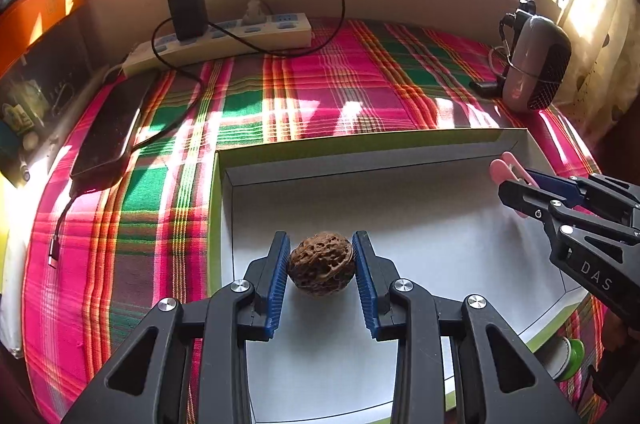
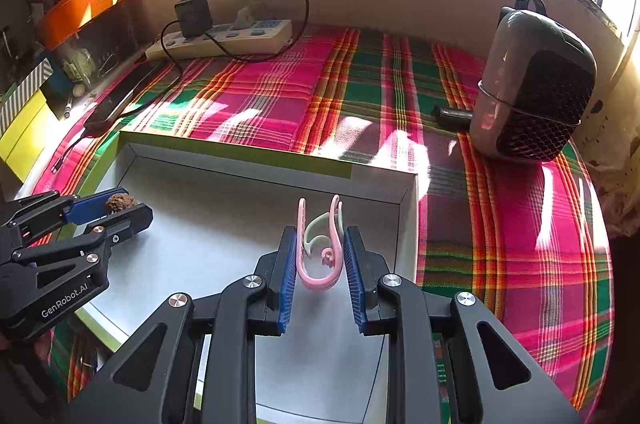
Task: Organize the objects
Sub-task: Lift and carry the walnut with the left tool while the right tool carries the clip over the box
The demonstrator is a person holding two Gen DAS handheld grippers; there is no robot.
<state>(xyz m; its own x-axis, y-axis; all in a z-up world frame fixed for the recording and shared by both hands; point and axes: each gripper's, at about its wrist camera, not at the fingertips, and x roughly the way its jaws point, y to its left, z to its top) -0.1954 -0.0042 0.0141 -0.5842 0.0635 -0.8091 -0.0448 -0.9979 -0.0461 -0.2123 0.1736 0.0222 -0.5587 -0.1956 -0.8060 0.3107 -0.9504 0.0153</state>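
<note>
Both items are held above the white box, not yet set down. The left gripper fingers clamp a walnut. The right gripper fingers, nearly closed, pinch a pink clip. Release into the box remains.

Left tongs: tilted forward and downward, blue pads pressed against both sides of a held object. Right tongs: same downward tilt, pads nearly together, gripping a thin item. The two tongs are positioned side by side, apart.
</note>
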